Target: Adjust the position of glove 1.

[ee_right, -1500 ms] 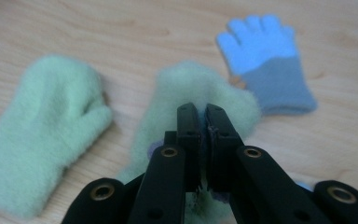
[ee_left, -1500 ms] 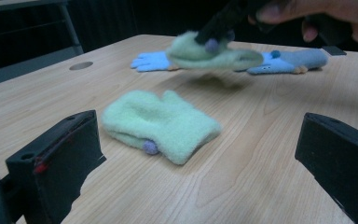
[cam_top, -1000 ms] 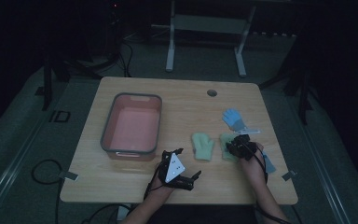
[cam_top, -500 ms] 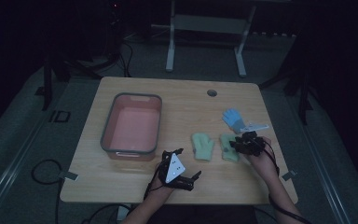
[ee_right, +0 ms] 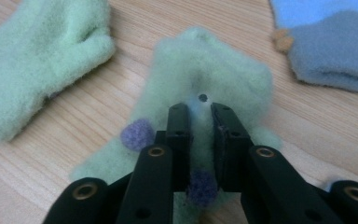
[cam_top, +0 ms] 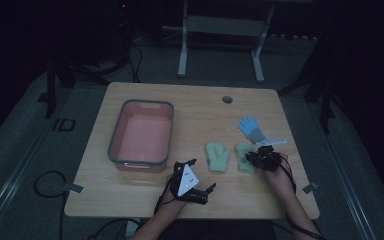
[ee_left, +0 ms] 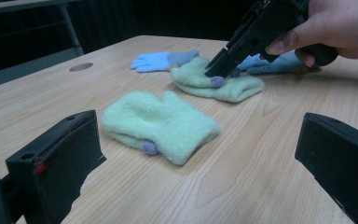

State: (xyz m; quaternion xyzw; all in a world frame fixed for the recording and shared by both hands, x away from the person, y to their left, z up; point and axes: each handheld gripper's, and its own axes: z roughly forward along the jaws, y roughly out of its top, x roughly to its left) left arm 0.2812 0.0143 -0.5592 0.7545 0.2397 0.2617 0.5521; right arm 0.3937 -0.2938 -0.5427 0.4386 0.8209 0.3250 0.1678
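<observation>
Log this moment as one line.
right gripper: pinching right green mitten | left gripper: open, idle | tub: empty

bin (cam_top: 142,107) left on table (cam_top: 200,100) | two mittens (cam_top: 217,156) right of bin | glove (cam_top: 250,126) behind mittens

Green mitten (ee_right: 205,88) flat on table, cuff pinched.

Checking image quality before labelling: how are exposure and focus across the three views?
High view: dim, room nearly black beyond the table, things small. Left gripper view: well lit, near mitten sharp, own jaws soft at the edges. Right gripper view: bright, the mitten between the right gripper jaws slightly soft, the blue glove blurrier.
</observation>
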